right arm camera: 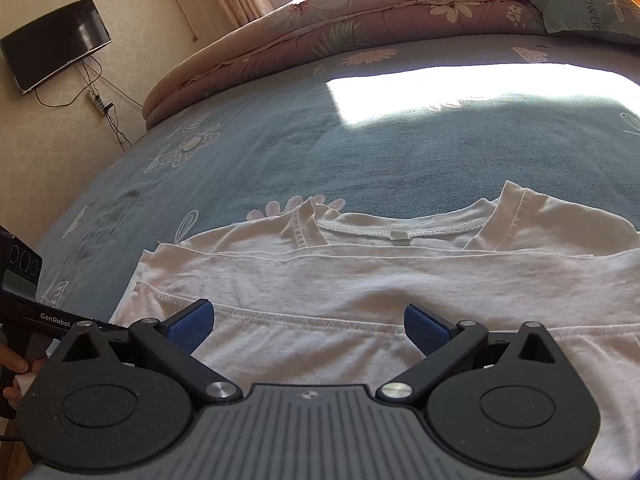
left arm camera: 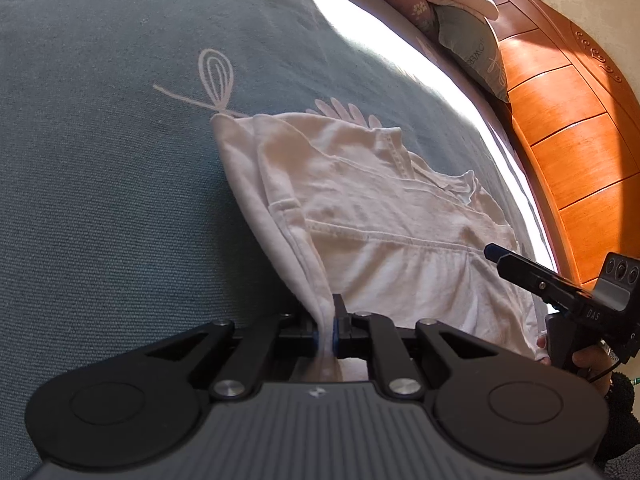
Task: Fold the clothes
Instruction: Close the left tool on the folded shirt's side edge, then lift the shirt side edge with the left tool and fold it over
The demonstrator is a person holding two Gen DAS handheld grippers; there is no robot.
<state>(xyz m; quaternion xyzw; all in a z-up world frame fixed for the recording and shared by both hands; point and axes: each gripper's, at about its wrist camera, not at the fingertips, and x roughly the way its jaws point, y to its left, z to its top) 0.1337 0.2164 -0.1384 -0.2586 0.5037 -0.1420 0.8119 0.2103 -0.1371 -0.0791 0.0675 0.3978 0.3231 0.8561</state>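
My left gripper (left arm camera: 329, 330) pinches the white T-shirt's (right arm camera: 360, 276) near edge; my right gripper (right arm camera: 308, 326) hovers over it, jaws spread, on the blue bedspread (right arm camera: 280, 152).

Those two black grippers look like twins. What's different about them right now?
The left gripper is shut, pinching a fold of the white shirt; the right gripper is open, holding nothing. The left grips the shirt's edge; the right sits over its middle. Both have blue pads and point down at the bed.
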